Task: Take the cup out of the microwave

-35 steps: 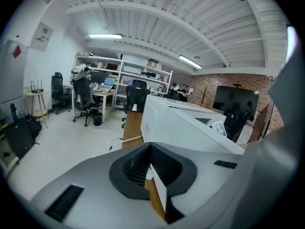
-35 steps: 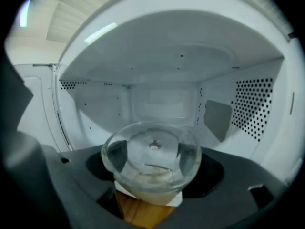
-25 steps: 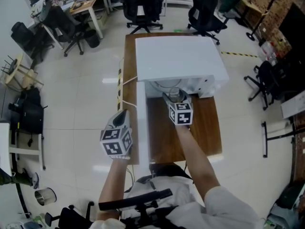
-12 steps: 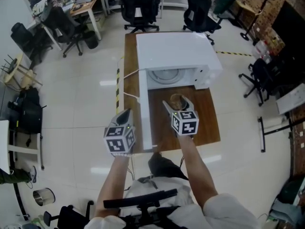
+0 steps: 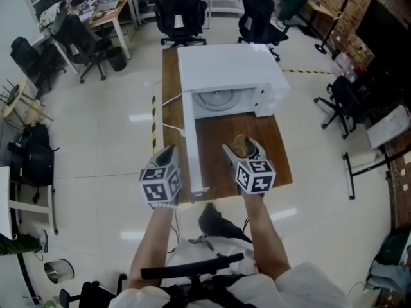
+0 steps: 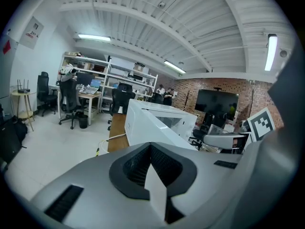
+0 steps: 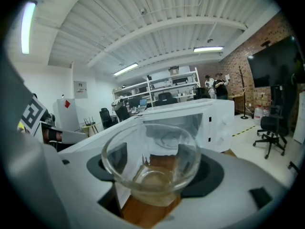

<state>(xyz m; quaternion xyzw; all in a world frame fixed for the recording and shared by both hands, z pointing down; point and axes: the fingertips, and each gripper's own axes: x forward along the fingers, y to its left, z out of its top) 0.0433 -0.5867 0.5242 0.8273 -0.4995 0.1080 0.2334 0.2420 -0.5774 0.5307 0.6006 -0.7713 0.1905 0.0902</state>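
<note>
A clear glass cup (image 5: 240, 144) hangs over the wooden table (image 5: 215, 165), in front of the white microwave (image 5: 225, 69). My right gripper (image 5: 242, 147) is shut on it, one jaw on each side. In the right gripper view the cup (image 7: 151, 163) fills the space between the jaws of the gripper (image 7: 152, 175) and looks empty. The microwave's door (image 5: 191, 146) stands wide open toward me, and the glass turntable (image 5: 217, 98) inside is bare. My left gripper (image 5: 166, 154) hovers left of the door's edge. Its jaws (image 6: 152, 175) are shut with nothing between them.
A white cable (image 5: 168, 128) runs along the table's left side beside the door. Office chairs (image 5: 183, 5) and desks stand beyond the table. More chairs (image 5: 337, 101) stand on the floor to the right. Black-and-yellow tape (image 5: 154, 117) marks the floor on the left.
My right gripper has drawn the cup back out of the microwave toward me and lifted it over the table. The left gripper has shifted a little beside the door.
</note>
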